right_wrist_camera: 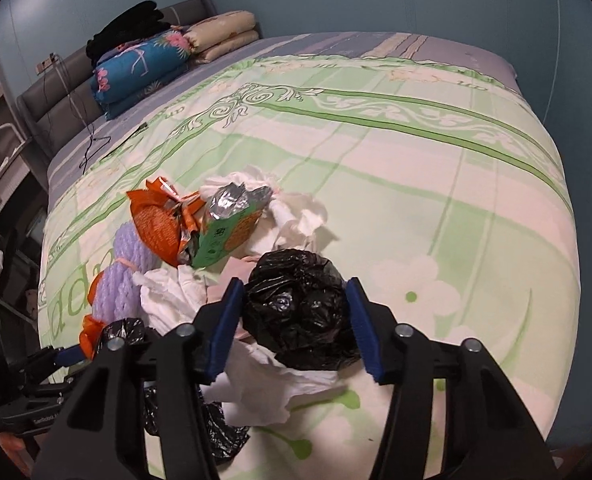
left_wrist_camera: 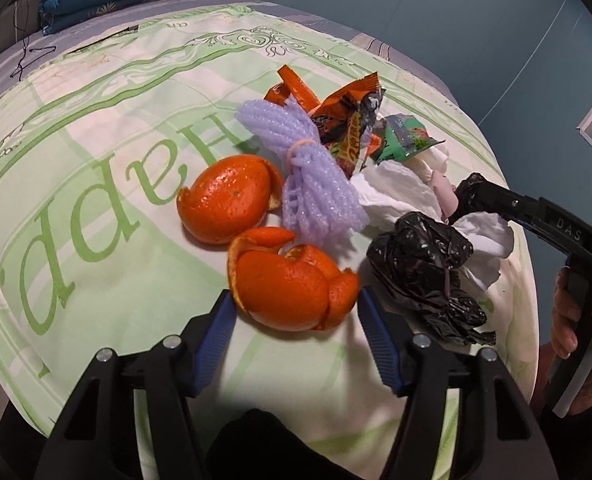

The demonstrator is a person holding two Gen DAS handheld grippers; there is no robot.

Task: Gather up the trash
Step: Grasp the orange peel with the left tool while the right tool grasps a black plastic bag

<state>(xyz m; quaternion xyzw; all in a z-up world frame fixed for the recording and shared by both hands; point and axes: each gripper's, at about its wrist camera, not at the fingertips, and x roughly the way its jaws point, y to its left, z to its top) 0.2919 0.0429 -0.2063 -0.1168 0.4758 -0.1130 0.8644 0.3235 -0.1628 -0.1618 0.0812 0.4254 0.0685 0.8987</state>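
Two grippers over a trash pile on the bed (right_wrist_camera: 436, 184): left gripper (left_wrist_camera: 294, 320) jaws half-open astride an orange peel (left_wrist_camera: 292, 288); right gripper (right_wrist_camera: 294, 322) jaws half-open flanking a black plastic bag (right_wrist_camera: 300, 304), contact unclear.

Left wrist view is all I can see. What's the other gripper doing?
Observer: The right gripper has its fingers either side of the black bag, with a small gap showing at one pad.
Operator: What's under that bag?
Observer: Crumpled white tissue spreads out beneath it, toward the camera.
Operator: Anything by the quilt?
Observer: A black heap of cloth sits just above the folded blue quilt.
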